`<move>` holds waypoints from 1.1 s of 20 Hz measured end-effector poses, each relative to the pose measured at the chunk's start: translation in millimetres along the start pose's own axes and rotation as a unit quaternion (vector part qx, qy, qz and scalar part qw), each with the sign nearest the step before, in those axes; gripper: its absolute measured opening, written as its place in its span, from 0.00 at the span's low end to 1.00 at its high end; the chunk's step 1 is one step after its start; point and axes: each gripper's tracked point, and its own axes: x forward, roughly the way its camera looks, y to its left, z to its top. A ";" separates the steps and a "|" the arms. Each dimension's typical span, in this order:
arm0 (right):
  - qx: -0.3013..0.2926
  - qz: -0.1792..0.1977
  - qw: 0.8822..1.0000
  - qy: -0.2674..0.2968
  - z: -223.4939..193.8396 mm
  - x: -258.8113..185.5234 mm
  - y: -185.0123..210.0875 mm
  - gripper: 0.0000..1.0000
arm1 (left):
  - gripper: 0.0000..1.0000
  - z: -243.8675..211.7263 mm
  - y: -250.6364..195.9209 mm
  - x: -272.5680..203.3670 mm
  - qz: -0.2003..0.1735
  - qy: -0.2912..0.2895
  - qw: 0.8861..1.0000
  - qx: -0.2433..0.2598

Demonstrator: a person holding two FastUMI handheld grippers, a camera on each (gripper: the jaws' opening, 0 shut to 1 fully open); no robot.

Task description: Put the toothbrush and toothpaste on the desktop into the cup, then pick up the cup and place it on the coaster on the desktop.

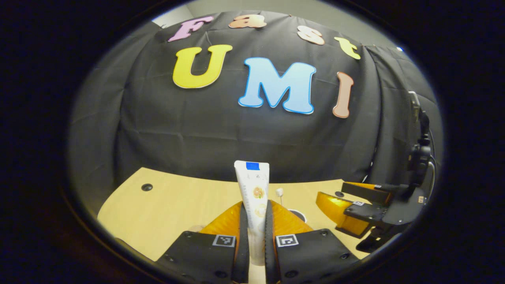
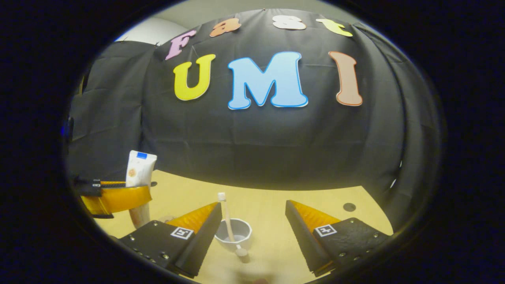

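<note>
I count 1 toothpaste tube [image 1: 252,193], standing upright between the fingers of my left gripper [image 1: 256,236]. I count 1 toothbrush [image 2: 227,215], leaning in 1 cup [image 2: 233,235]. That makes 2 grippers in all, the other being my right gripper [image 2: 252,232]. On the desktop [image 1: 177,201] I can make out 2 small dark round holes [image 1: 146,187], 1 toward each side.

Both tools look the same build: black plates dotted with small screws, each carrying a square black-and-white tag. The left tool [image 1: 256,232] sits in its own view; the right tool [image 2: 252,232] too, and from the side its body is black, blocky, with a cable.
</note>
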 end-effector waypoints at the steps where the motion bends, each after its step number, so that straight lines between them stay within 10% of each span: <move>1: -0.001 -0.006 1.000 -0.001 0.6 -7.2 -7.7 0.95 | 0.23 1.2 -5.3 5.8 -0.005 -0.006 1.000 -0.002; 12: 0.009 -0.068 0.997 0.047 -40.7 -109.9 -69.1 0.95 | 0.23 5.7 -52.2 85.0 -0.058 -0.085 0.992 -0.074; 22: 0.044 -0.082 0.991 0.091 -73.1 -134.8 -88.4 0.96 | 0.23 -18.3 -63.4 132.2 -0.054 -0.097 0.993 -0.034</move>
